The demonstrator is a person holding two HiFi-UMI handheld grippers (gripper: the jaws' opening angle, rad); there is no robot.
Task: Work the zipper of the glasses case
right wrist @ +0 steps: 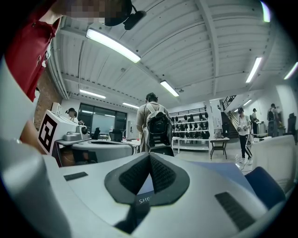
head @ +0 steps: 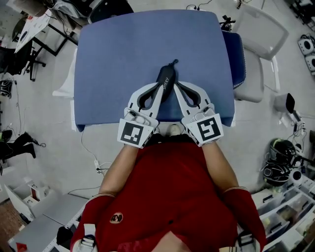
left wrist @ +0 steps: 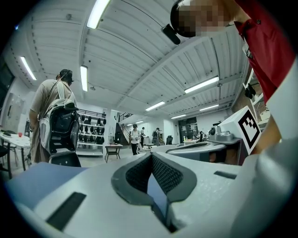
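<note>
Noted left gripper (head: 160,89) jaws pressed together, pad against pad; right gripper (head: 175,86) likewise. Found both tips flanking the black glasses case (head: 166,78), which lies mid-width toward the blue desk's (head: 113,59) near edge; contents unseen. Observed workshop beyond: shelving (left wrist: 91,128), strip lights (left wrist: 98,14), a standing person (right wrist: 156,121) wearing a backpack. Recorded both forearms (head: 118,167) angled inward.

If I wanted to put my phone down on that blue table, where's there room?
Plenty: the blue table is bare left of the glasses case, right of it and beyond it to the far edge. Crowded only at the near middle, where the left gripper and right gripper meet at the case.
</note>
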